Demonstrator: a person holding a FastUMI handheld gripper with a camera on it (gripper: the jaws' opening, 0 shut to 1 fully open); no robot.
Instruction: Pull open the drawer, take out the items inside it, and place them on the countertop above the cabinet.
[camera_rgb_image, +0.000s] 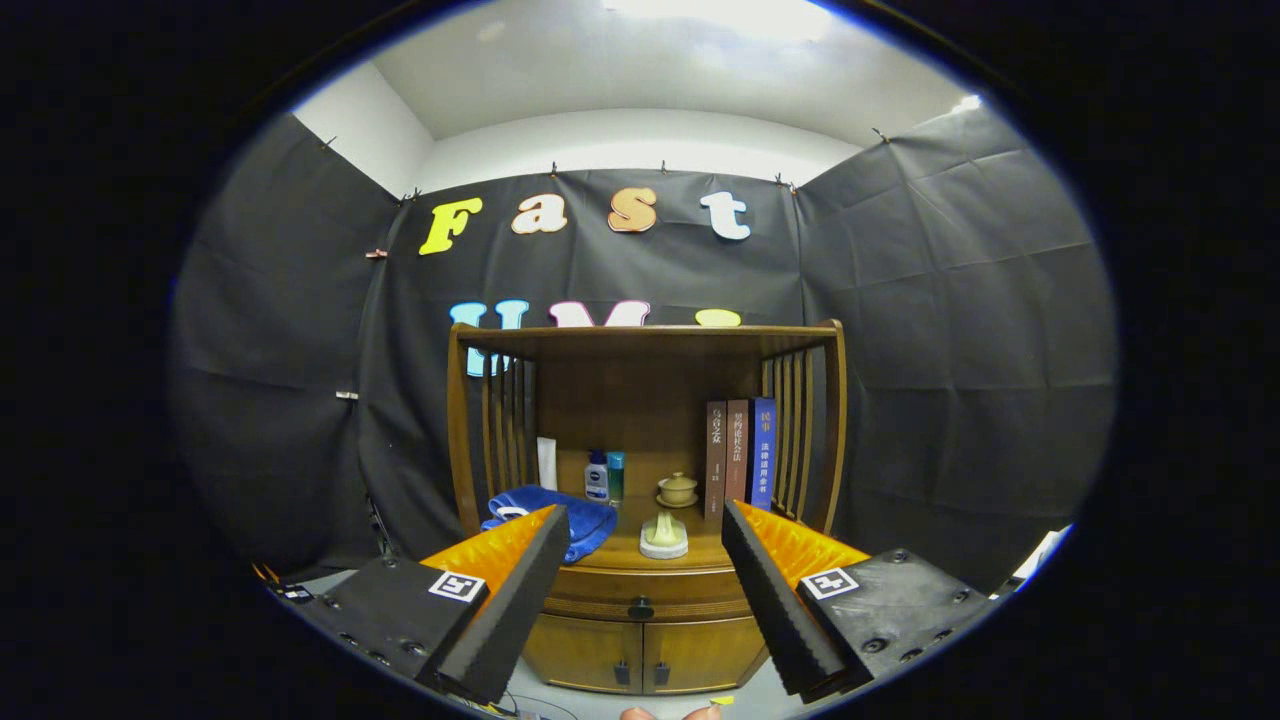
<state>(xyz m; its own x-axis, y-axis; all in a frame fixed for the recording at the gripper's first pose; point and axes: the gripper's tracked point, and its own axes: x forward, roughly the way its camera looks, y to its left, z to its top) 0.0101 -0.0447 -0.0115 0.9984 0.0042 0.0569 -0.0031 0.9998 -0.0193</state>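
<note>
Wood: a brown wooden cabinet stands against the booth wall, with a slatted shelf frame rising above its surface.
Drawer: the drawer lies just under the front edge of the surface, above two small doors; its front sits flush with the cabinet face, so it looks shut, and what it holds is hidden.
Knob: a dark round knob marks the middle of the drawer front.
Claw: the claw is wide open and empty, both fingers spread well apart, with the cabinet framed between them and well beyond their tips.
On the surface: a blue cloth at the left edge, two small bottles toward the back, a pale lidded cup on a saucer, a pale figure on a round base near the front edge, three books upright at the right.
Step in hand: hard to fix. A shut drawer with things above fits either an approach to the knob or an emptied drawer pushed back in.
If the drawer is to be opened: the fingers would need to narrow and line up on the small knob, then pull straight out.
Hedge: fisheye bend may hide a slight gap at the drawer front.
</note>
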